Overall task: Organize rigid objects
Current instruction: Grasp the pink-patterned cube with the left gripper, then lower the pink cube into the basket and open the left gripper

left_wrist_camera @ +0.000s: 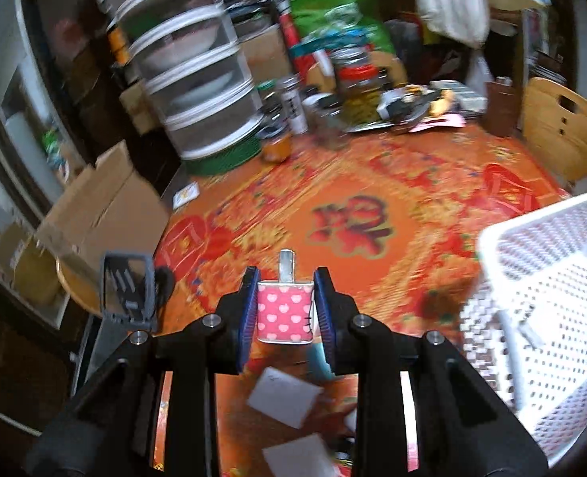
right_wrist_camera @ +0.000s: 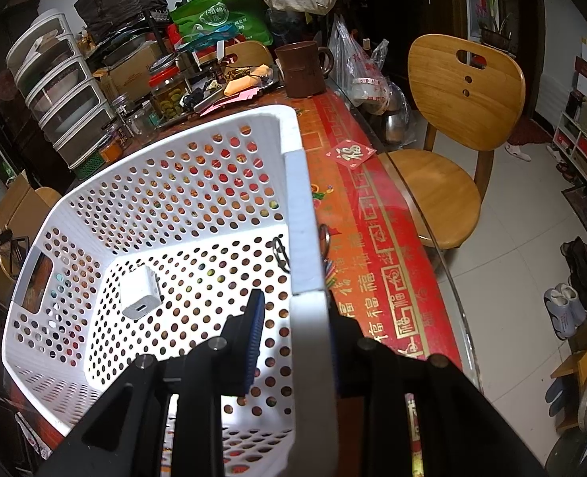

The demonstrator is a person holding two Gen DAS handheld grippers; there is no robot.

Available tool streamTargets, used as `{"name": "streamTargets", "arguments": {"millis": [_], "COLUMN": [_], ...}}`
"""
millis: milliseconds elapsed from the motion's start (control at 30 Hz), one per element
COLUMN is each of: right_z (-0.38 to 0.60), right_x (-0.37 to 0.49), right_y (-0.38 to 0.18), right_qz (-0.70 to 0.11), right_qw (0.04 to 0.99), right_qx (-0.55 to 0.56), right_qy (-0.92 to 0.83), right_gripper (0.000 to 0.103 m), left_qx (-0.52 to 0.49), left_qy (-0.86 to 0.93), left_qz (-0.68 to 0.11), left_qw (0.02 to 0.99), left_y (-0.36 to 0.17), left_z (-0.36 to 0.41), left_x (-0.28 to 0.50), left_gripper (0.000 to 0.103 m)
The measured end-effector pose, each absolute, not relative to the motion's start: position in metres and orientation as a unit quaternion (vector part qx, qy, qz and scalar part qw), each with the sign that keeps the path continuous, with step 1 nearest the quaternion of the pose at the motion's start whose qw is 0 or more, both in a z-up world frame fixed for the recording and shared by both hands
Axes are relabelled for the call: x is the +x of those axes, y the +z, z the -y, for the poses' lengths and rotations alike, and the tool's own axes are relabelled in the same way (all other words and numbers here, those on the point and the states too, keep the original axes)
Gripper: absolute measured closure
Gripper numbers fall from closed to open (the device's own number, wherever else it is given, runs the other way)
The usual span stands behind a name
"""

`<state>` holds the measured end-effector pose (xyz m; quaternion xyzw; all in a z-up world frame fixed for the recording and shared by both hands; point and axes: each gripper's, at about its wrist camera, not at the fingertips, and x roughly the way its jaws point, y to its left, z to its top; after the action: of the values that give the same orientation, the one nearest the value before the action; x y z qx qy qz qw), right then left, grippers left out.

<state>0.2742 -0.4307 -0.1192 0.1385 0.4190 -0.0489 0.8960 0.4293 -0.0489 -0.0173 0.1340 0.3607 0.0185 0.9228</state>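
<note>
Item: pink heart-print charger (left_wrist_camera: 284,316), clamped between my left gripper (left_wrist_camera: 285,314) pads, lifted above the tablecloth (left_wrist_camera: 372,183); prongs and long axis pointed away from me. My right gripper (right_wrist_camera: 293,342) clenched the white basket (right_wrist_camera: 174,167) rim. Step: carrying. Next, I judged: swing right, release beside the white charger (right_wrist_camera: 140,292) inside.

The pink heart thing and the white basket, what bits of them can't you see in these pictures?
- Pink heart-patterned charger, left wrist view: its sides are covered by the left gripper pads clamping it.
- White perforated basket, left wrist view: cut off by the right edge and blurred.
- Right gripper, right wrist view: one finger hidden behind the basket wall it clamps.
- White charger in the basket: port type too small.
</note>
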Motion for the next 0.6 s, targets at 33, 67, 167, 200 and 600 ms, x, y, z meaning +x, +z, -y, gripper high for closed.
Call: {"name": "streamTargets", "arguments": {"millis": [33, 67, 167, 200, 600], "right_z": [0.431, 0.431, 0.431, 0.43, 0.429], "right_x": [0.274, 0.274, 0.274, 0.274, 0.274], "right_y": [-0.119, -0.119, -0.12, -0.12, -0.121], "right_qz": [-0.419, -0.419, -0.42, -0.421, -0.422], "right_qw": [0.896, 0.896, 0.896, 0.895, 0.895], "right_qx": [0.138, 0.139, 0.138, 0.138, 0.137], "right_qy": [-0.049, -0.049, -0.048, -0.048, -0.047], "right_gripper": [0.077, 0.077, 0.077, 0.077, 0.077], "left_qx": [0.137, 0.14, 0.151, 0.159, 0.215], "left_qy": [0.012, 0.002, -0.024, -0.031, -0.11], "left_qz": [-0.359, -0.357, -0.352, -0.349, -0.377], "left_qw": [0.923, 0.924, 0.924, 0.923, 0.894], "left_y": [-0.015, -0.011, -0.004, -0.003, -0.036], "left_z": [0.058, 0.07, 0.104, 0.118, 0.247], "left_x": [0.426, 0.422, 0.41, 0.405, 0.366], "left_gripper": [0.078, 0.078, 0.078, 0.078, 0.078]}}
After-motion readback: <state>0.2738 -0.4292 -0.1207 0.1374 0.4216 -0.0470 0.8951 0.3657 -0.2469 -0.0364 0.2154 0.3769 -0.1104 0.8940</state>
